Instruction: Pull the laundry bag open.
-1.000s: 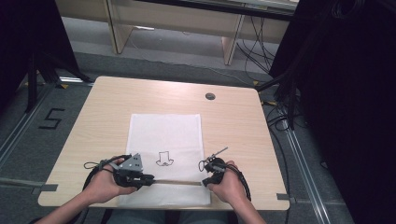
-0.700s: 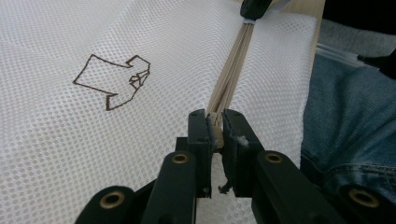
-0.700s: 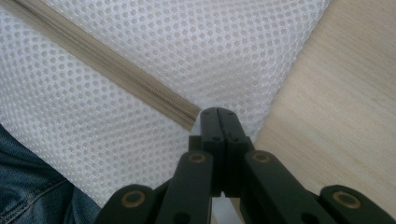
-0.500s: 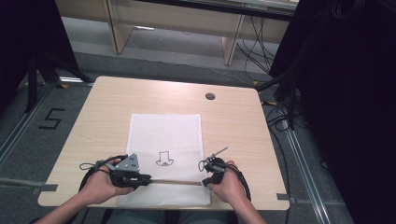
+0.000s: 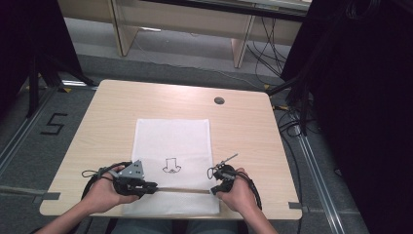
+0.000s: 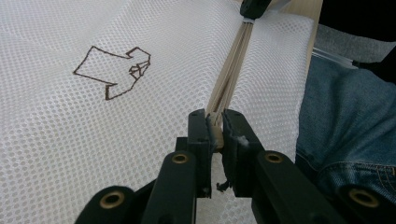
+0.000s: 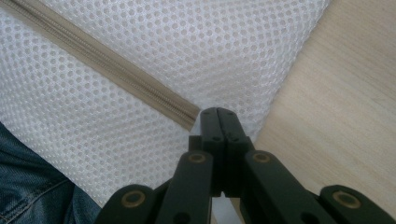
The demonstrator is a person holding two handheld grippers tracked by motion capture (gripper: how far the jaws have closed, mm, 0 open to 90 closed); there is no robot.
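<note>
1. the white mesh bag (image 5: 173, 165) lies flat on the worktop (image 5: 107, 112), toward the near edge, with a small drawn mark (image 6: 114, 72) on its upper face and a beige zipper (image 6: 231, 70) running across its near end.
2. it looks light, limp and stretchy; i judge it would bunch or slide if tugged from one side alone, so one end wants anchoring while the other pulls.
3. best holds: the zipper tape or pull, and the fabric at the zipper's closed end (image 7: 189, 116).
4. the left gripper (image 6: 215, 130) has its fingers clamped on the zipper, the tape drawn taut away from it.
5. the right gripper (image 7: 218, 122) has its fingers pressed together on the mesh bag just past the zipper's end.
6. both hands sit low at the near edge, well apart, grippers facing inward along the zipper.
</note>
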